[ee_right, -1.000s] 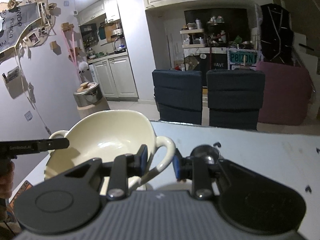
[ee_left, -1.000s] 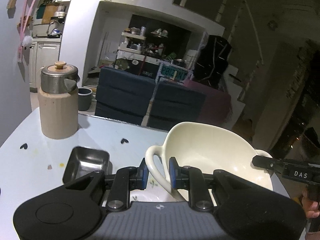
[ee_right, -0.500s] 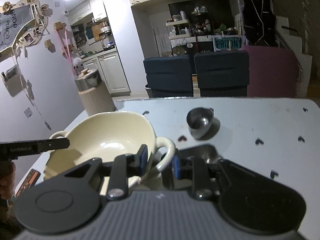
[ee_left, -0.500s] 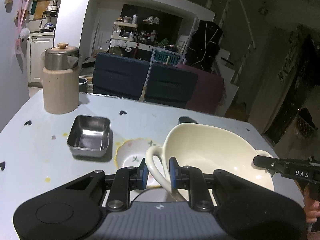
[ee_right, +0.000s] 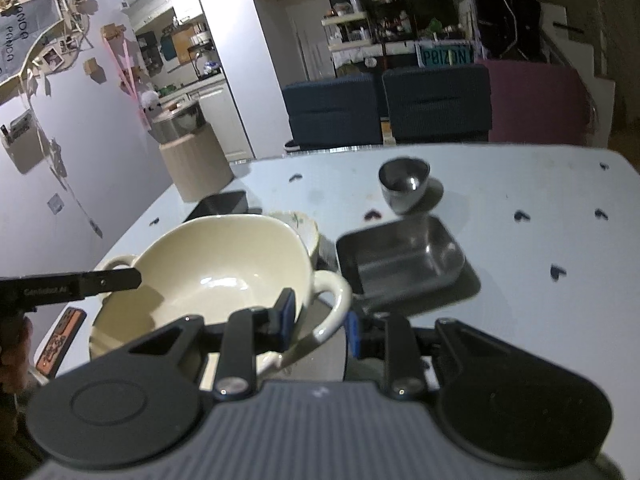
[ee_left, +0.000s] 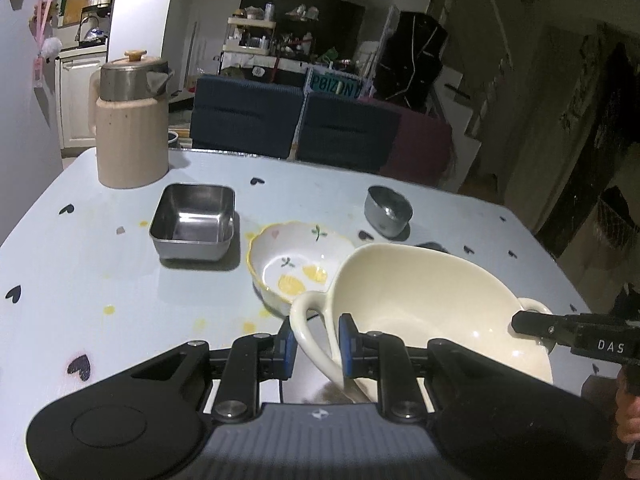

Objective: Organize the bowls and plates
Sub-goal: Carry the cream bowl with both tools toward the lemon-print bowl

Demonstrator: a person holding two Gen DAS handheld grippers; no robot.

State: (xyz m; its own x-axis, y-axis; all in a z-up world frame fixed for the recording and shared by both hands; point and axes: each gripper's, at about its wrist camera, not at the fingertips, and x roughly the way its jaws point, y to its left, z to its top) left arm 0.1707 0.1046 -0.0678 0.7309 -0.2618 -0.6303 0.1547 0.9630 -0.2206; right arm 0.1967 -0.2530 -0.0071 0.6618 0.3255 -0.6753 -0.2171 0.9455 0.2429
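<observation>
Left hand-held gripper (ee_left: 316,344) narrow, clamped on cream bowl (ee_left: 432,304) handle; right hand-held gripper (ee_right: 320,320) clamped on opposite handle. Both pitched down over table (ee_left: 80,248).

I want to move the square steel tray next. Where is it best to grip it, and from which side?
Grip the square steel tray by one straight wall, coming from above with one jaw inside. It sits upright and empty, with thin walls, so a rim pinch probably holds best.

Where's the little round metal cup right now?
The round metal cup stands toward the table's far side in both views, beyond the floral bowl and just behind the nearer steel tray.
</observation>
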